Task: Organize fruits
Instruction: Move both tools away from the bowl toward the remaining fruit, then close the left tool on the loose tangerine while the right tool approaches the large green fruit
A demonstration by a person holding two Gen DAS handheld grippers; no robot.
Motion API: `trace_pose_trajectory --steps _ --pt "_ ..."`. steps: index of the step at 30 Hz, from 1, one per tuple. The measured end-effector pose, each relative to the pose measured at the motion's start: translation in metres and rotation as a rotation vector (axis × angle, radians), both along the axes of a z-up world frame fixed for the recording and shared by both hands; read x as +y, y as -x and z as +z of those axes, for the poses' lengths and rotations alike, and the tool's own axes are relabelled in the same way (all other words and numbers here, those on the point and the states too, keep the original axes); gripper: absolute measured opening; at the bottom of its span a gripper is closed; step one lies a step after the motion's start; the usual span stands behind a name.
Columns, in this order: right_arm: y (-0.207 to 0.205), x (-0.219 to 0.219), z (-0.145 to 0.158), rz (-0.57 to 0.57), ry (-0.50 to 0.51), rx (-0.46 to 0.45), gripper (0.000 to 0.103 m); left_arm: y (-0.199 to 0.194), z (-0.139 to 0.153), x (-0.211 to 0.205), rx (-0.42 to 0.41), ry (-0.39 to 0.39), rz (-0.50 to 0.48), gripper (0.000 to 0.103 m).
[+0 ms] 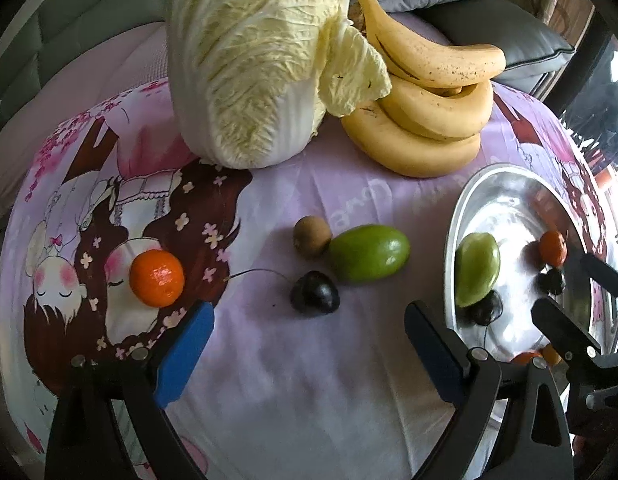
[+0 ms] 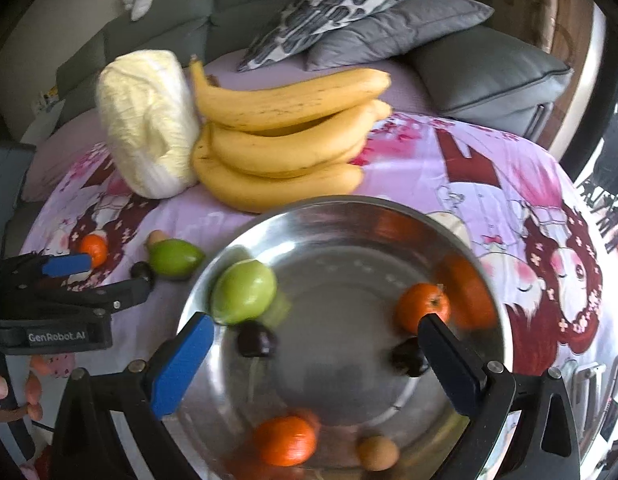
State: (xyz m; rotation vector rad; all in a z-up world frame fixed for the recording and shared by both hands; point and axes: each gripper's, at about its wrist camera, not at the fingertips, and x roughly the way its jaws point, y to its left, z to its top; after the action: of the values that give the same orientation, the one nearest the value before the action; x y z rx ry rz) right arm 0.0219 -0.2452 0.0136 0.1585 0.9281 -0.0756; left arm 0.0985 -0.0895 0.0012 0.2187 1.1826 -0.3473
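Fruits split between cloth and steel bowl. Bowl, near cloth's right edge, holds a green mango, tangerines, dark plums.

Loose mid-cloth: green mango, tangerine, kiwi, dark plum with long stem.

Left gripper: tongs spread wide, empty, short of the plum.

Right gripper: spread, empty, over the bowl.

Judgement: straddle the plum squarely; mango and kiwi crowd its far side.

Far edge: napa cabbage, banana bunch, clear of the path.

Steel bowl with green mango, oranges, dark plums; right gripper fingers apart above it.
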Motion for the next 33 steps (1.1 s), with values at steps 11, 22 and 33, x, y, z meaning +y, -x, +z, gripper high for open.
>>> trace_pose_trajectory --steps 11,22,33 --pt "-0.010 0.036 0.005 0.054 -0.003 -0.023 0.103 -0.018 0.005 0.053 -0.041 -0.028 0.108 0.096" --pt "-0.023 0.072 0.001 0.112 -0.001 -0.025 0.103 -0.036 0.004 0.071 -0.020 -0.004 0.157 0.096" --pt "-0.038 0.098 0.000 0.161 0.013 -0.039 0.103 -0.054 0.001 0.100 -0.012 0.028 0.251 0.096"
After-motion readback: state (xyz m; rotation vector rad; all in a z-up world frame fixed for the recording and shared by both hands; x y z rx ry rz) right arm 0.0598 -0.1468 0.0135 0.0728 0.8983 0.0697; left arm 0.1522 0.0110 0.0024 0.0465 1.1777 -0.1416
